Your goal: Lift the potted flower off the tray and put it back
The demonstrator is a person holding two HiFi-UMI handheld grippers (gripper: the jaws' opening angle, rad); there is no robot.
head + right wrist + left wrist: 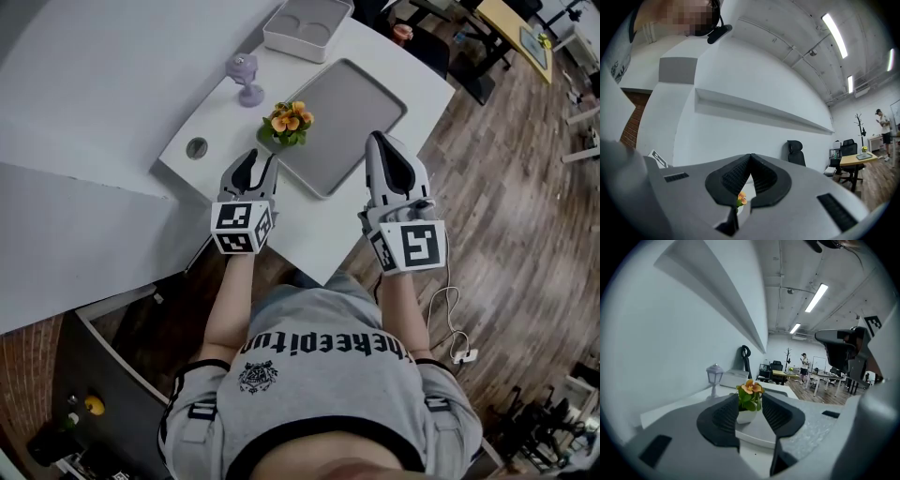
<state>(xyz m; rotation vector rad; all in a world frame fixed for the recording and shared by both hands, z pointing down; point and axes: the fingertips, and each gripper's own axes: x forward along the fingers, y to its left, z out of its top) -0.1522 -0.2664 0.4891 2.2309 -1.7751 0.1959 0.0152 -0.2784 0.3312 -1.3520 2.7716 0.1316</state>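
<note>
- While the small white-potted orange flower (287,124) sits on the flat grey rectangular tray (361,98), at its near-left corner, the left gripper (257,159) is released, jaws apart short of it.
- Right gripper (380,142), clenched empty, hovers by the tray's near edge.
- Pinching leaves, not pot, could topple it.

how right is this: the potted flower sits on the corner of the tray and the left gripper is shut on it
Not the grip. The potted flower sits on the corner of the tray, but the left gripper is open: the left gripper view shows its jaws apart, off the pot.
</note>
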